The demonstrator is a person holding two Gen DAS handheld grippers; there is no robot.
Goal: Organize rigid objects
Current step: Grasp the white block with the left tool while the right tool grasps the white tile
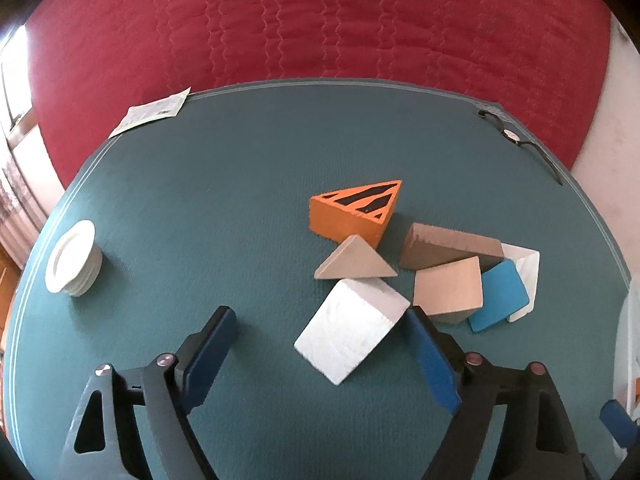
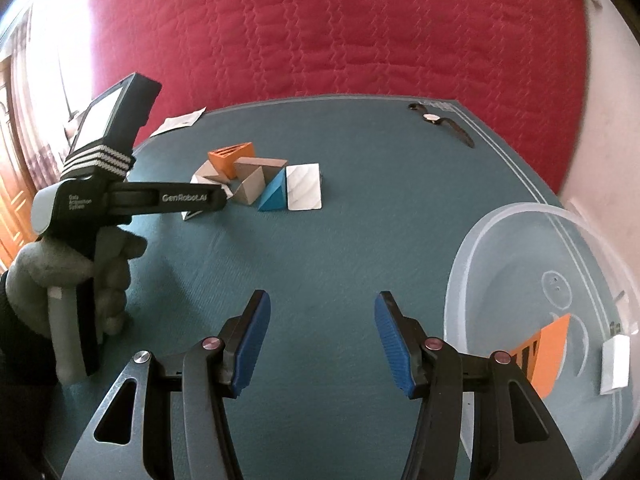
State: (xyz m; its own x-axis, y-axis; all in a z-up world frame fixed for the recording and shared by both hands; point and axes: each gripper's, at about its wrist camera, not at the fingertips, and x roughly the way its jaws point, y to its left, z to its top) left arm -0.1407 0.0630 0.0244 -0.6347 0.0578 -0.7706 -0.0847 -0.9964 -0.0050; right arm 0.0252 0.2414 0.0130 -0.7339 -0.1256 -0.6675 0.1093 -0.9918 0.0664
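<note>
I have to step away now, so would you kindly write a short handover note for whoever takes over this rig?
Left gripper: open, straddling the white block, not yet clamped.
Right gripper: open, empty, over bare table.
Done: an orange block and a small white block sit in the clear tub.
Left: the pile of orange, tan, brown and blue blocks still needs moving.

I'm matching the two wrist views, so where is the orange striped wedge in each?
Left wrist: the orange striped wedge sits just right of centre, at the far end of the block pile.
Right wrist: the wedge is upper left of centre, at the pile's far left.
Shared landmark: the wristwatch.
</note>
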